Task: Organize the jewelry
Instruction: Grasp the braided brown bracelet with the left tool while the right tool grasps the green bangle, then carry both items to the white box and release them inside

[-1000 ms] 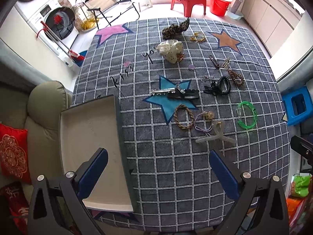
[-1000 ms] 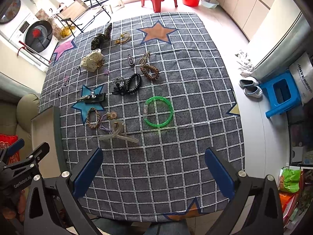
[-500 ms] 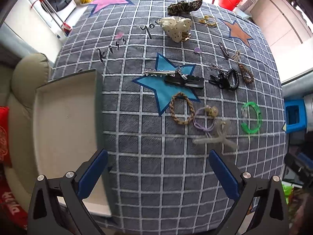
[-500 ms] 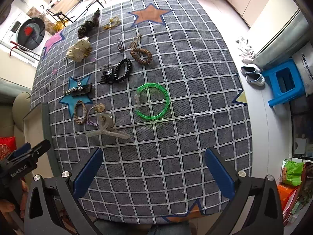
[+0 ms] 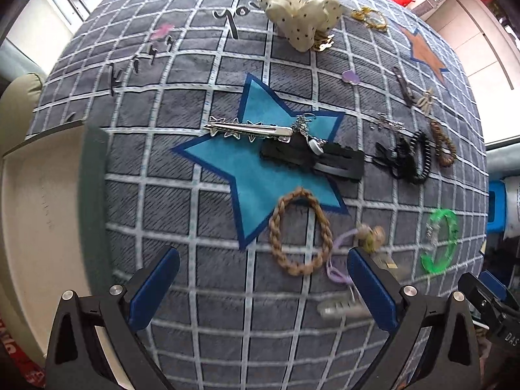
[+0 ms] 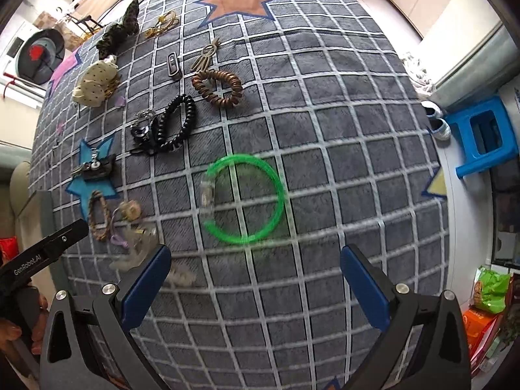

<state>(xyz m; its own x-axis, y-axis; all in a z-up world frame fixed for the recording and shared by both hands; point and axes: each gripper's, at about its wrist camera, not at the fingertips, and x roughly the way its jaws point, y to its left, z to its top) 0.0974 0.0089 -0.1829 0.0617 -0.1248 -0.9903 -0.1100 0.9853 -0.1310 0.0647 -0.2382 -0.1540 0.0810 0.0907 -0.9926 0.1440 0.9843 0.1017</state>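
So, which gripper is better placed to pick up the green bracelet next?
Right. The green bracelet lies straight ahead between the open right gripper fingers; for the left gripper it sits far aside.

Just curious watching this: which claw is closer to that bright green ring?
The right claw: the green ring lies just ahead, between its open fingers. The left claw is off to the ring's left, facing a braided band.

Bare cloth lying near, clutter crowding farther out

Grey grid-patterned tablecloth is lying bare right of the green translucent plastic bangle; the braided tan hair loop and shallow white tray are flanking an open lane of cloth.
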